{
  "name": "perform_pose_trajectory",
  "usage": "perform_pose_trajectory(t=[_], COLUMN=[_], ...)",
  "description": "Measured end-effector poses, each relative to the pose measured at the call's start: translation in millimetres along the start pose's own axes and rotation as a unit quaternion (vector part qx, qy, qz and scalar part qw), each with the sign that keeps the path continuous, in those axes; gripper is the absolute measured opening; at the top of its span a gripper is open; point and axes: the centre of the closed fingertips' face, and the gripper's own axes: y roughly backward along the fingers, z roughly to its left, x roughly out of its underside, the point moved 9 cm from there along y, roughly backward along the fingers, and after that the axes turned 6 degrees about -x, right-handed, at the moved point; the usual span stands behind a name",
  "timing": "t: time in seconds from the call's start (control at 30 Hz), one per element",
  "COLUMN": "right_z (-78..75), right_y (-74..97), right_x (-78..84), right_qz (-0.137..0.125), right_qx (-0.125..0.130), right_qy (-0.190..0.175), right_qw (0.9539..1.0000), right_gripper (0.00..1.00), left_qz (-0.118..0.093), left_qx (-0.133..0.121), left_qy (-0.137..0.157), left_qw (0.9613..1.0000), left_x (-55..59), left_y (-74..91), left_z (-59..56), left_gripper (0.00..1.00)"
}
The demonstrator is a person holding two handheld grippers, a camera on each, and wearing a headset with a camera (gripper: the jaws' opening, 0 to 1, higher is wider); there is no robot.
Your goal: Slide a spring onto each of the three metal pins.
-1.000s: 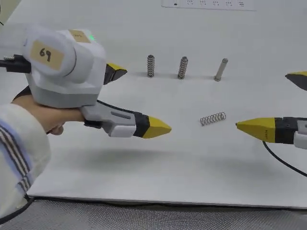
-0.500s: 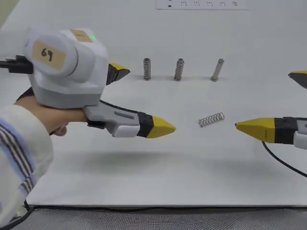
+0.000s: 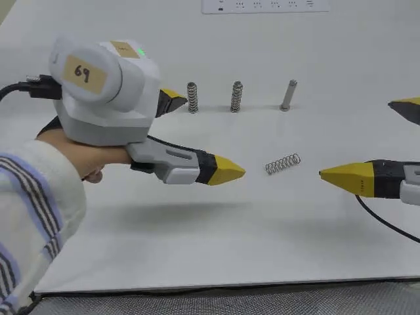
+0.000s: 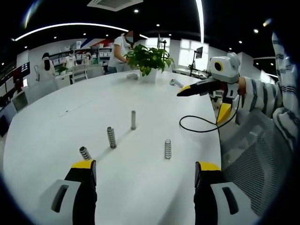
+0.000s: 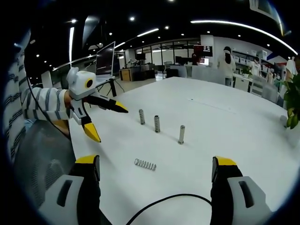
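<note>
On the left gripper (image 3: 210, 135), a tan label (image 3: 82, 72) seemingly reads "69".

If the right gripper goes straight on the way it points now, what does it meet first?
Most likely the loose spring, lying on the table just ahead between the open fingers of the right gripper. Height over the table is unclear; if it clears that, the bare pin comes next.

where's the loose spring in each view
Head view: loose spring right of centre, below the bare pin.
Left gripper view: spring near centre, lower right of that pin.
Right gripper view: spring low centre, lower left of that pin.
Landmark: the bare pin.
</note>
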Motion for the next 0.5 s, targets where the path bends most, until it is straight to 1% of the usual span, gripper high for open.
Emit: perform_pose_trajectory(t=[0.27, 0.43, 0.5], right_z=[0.1, 0.6, 1.1], right_y=[1.2, 2.0, 2.3], right_x=[0.4, 1.1, 1.5], right_qz=[0.002, 0.003, 0.004], right_qx=[0.001, 0.003, 0.002], right_qy=[0.001, 0.001, 0.002], right_qw=[1.0, 1.0, 1.0], right_gripper=[0.98, 0.98, 0.98], left_qz=[0.008, 0.01, 0.015], left_qx=[0.023, 0.032, 0.037], left_qy=[-0.008, -0.01, -0.008], left_qw=[0.9997, 0.9994, 0.9992], left_x=[-0.3, -0.7, 1.7], left_y=[-17.0, -25.8, -30.5], left_z=[-8.5, -11.3, -11.5], left_gripper=[0.82, 0.81, 0.8])
